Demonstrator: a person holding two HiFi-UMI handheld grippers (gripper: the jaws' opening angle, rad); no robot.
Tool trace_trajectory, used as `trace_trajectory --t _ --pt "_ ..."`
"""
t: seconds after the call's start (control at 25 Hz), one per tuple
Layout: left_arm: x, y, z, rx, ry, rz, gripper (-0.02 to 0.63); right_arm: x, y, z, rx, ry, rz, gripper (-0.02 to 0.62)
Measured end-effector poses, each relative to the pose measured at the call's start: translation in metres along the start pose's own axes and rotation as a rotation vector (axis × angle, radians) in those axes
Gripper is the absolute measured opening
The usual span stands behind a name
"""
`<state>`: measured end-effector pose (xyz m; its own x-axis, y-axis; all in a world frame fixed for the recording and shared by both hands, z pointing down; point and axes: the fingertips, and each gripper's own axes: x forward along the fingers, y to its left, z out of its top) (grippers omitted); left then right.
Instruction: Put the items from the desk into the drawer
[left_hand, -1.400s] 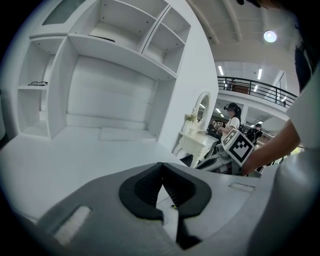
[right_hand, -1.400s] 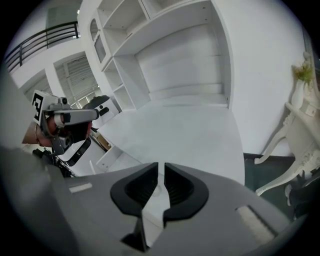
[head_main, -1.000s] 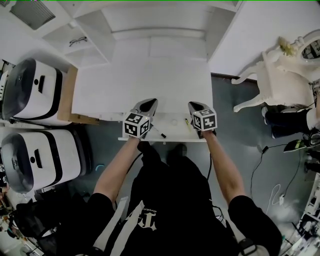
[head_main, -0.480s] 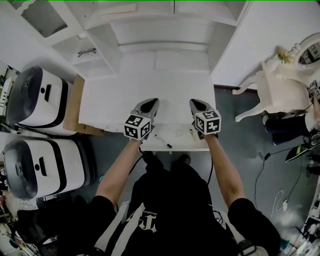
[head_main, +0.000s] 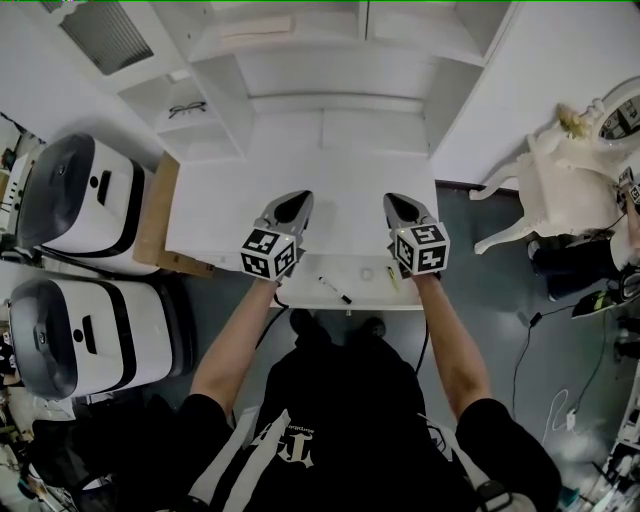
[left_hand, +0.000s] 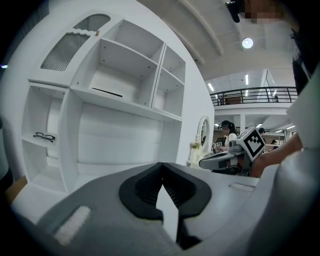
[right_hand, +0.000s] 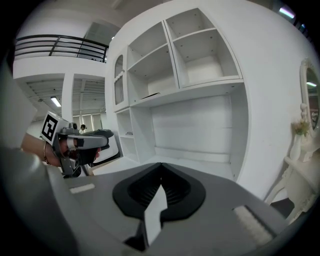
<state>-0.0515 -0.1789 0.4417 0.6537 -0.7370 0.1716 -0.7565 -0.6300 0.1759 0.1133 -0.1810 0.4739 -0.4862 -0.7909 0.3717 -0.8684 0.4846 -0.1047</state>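
White tabletop (head_main: 300, 170) under a white shelf unit (head_main: 300, 60), grey floor (head_main: 480, 250) beside it; the open drawer (head_main: 303, 296) at its near edge holds a black pen (head_main: 335, 290); left tongs (head_main: 293, 203) and right tongs (head_main: 402, 205) hover above, well apart, both pressed together, empty.

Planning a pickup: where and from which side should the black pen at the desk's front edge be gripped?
Probably the black pen at mid-barrel, coming from straight above. It lies flat and diagonal, so turn the jaws to close across its thin barrel.
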Motion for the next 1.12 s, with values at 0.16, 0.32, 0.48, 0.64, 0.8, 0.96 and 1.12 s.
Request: trace_trajectory --t 0.16,0.32,0.48,0.64,0.8,0.96,1.12 --pt "-0.0037 0.0040 0.0040 -0.001 -0.013 0.004 -0.003 0.0003 0.0020 0.0081 -0.008 -0.017 -0.006 0.000" --pt "-0.0037 0.0044 0.0033 -0.003 -0.016 0.003 -0.003 0.0003 0.0018 0.0096 -0.014 -0.020 -0.008 0.000" --pt "-0.0047 0.0054 0.0033 -0.004 -0.016 0.004 -0.003 -0.0004 0.0025 0.0101 -0.016 -0.021 -0.007 0.000" --pt "-0.0057 0.0068 0.0026 -0.007 -0.018 0.007 -0.003 -0.0002 0.0032 0.0089 -0.017 -0.016 -0.005 0.000" --pt "-0.0064 0.0066 0.0017 -0.008 -0.018 0.008 -0.003 -0.0017 0.0051 0.0098 -0.018 -0.012 -0.004 0.000" --pt "-0.0065 0.0051 0.0009 -0.009 -0.015 0.006 -0.003 -0.0029 0.0041 0.0070 -0.020 -0.012 -0.007 0.000" --pt "-0.0065 0.0051 0.0012 -0.010 -0.015 0.006 -0.003 -0.0030 0.0049 0.0048 -0.021 -0.006 -0.004 0.000"
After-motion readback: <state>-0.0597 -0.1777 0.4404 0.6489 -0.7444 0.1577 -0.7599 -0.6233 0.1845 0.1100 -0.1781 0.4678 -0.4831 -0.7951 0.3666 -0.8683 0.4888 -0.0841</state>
